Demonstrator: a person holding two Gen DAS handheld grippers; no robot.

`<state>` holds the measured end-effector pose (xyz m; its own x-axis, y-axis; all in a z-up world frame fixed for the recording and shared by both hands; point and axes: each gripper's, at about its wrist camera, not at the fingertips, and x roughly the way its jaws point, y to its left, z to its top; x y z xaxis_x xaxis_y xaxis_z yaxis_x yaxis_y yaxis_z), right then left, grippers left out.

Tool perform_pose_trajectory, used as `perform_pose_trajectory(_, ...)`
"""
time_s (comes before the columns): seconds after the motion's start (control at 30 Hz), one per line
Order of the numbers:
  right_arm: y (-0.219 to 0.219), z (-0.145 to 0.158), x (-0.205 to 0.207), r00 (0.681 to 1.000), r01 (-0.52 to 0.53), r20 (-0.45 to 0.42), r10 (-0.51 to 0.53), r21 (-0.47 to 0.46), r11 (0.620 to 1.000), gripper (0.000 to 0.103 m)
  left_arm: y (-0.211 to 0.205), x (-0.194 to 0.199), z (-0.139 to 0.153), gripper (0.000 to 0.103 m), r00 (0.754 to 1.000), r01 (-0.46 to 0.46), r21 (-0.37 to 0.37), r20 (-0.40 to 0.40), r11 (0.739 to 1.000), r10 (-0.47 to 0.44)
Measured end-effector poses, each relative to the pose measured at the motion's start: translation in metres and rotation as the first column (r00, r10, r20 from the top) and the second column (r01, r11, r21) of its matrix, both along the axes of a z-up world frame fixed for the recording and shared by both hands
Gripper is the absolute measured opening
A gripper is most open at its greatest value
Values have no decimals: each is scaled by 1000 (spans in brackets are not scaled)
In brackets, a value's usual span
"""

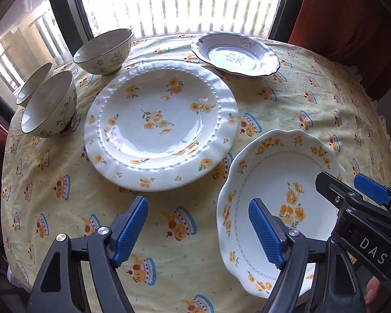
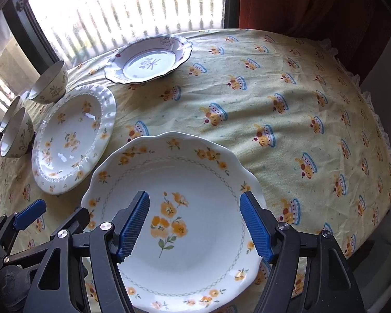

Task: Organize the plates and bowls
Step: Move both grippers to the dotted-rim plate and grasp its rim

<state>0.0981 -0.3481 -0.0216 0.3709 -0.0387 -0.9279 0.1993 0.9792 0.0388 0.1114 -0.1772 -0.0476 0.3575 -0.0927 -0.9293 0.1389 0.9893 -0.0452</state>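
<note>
Nearest, the right gripper [image 2: 194, 224] hangs with jaws apart and empty above the scalloped plate [image 2: 195, 268], the left gripper [image 1: 198, 232] likewise spread over bare yellow tablecloth [image 1: 65, 221] just beside that plate. "DAS" is printed on the right gripper's body. Beyond lies the ribbed plate [image 1: 161, 125], empty. Three bowls [image 1: 49, 108] stand left, and a purple-rimmed dish [image 1: 234, 53] lies farthest, by the window [image 1: 182, 2].

Glossy ceramic plates [image 1: 160, 125], wrinkled cloth tablecloth [image 1: 65, 208]
</note>
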Motion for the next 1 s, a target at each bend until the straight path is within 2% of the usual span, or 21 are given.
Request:
perform_pose_trajectory(0.37,53,8,29,1000,13,24,-15,81,997,75,51,27,16,79,998,-46,19,47,999,45)
perform_pose_trajectory(0.47,66,9,42,999,-18,40,16,46,999,75,60,38,14,78,997,-56,34,49,998,55)
perform_pose_trajectory(0.73,86,0,81,997,-47,58,47,5,999,75,77,73,-2,76,992,-119,48,55,992,117)
perform_pose_trajectory(1.0,100,-29,120,997,-72,35,72,-4,997,75,96,110,-35,76,983,-183,51,17,982,182)
